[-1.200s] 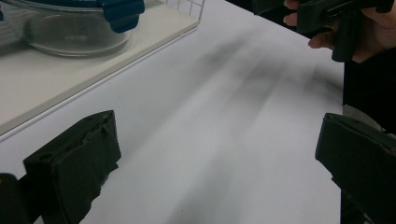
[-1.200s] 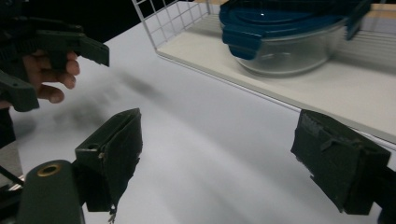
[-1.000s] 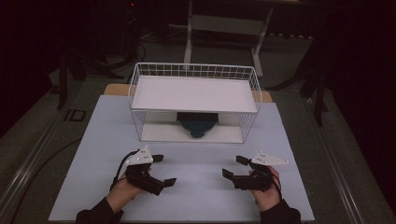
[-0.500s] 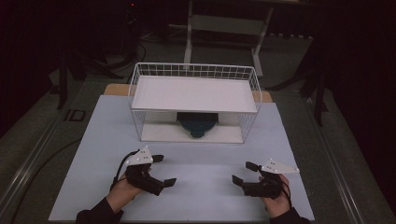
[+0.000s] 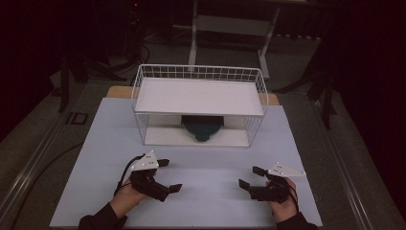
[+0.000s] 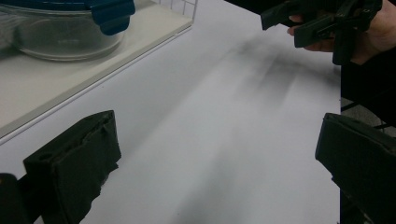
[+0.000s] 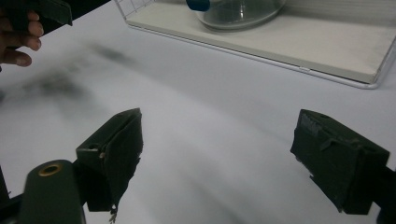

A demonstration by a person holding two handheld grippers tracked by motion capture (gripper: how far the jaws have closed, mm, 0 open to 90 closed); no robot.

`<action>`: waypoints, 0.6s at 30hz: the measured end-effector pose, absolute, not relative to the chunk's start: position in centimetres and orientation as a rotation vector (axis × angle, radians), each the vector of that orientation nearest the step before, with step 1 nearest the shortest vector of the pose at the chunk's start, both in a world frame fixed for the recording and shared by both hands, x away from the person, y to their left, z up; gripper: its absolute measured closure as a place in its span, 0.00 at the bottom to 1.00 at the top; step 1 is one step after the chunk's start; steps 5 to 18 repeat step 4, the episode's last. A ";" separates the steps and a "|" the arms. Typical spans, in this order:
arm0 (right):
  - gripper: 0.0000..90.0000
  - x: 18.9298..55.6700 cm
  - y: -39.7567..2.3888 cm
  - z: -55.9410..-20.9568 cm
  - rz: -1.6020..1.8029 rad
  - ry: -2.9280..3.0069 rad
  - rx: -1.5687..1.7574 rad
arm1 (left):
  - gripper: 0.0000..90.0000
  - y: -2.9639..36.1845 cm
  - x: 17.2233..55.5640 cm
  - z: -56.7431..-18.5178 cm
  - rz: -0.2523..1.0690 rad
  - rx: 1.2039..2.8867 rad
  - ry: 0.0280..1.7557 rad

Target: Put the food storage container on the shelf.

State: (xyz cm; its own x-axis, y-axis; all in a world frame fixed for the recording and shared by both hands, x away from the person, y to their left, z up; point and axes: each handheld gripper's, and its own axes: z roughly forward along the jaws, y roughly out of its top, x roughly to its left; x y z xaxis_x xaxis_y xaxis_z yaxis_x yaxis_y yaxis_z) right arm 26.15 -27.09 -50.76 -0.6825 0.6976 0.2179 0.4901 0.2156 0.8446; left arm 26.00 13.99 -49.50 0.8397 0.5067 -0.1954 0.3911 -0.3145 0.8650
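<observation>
A glass bowl with a blue lid (image 5: 202, 127) sits on the bottom board of a white wire rack (image 5: 198, 96), under its white shelf. My left gripper (image 5: 170, 175) rests open over the white table sheet at the front left, held by a hand, with nothing between its jaws. At the front right, my right gripper (image 5: 251, 177) is also open and holds nothing. In the left gripper view the left gripper (image 6: 217, 163) points across the sheet, the bowl (image 6: 65, 28) at the upper left. The right gripper (image 7: 226, 156) faces the rack's base, with the bowl (image 7: 238, 11) at the top.
The white sheet (image 5: 210, 206) covers the table between the grippers and the rack. The rack stands at the middle back, open toward me. Dark floor, cables and a stand's legs (image 5: 230, 28) lie beyond the table. The other hand (image 7: 18, 37) is at the right gripper view's upper left.
My right gripper has moved to the right and a little nearer the table's front edge. The left gripper has stayed in place. Both remain open.
</observation>
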 end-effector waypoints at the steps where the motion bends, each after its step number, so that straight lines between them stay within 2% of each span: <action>1: 0.18 26.1 -27.1 -50.8 1.458 2.277 1.135 | 0.00 14.0 26.0 -49.5 0.133 1.941 0.667; 18: 0.18 26.1 -27.1 -50.7 1.456 2.279 1.132 | 0.00 14.0 26.0 -49.5 0.136 1.946 0.665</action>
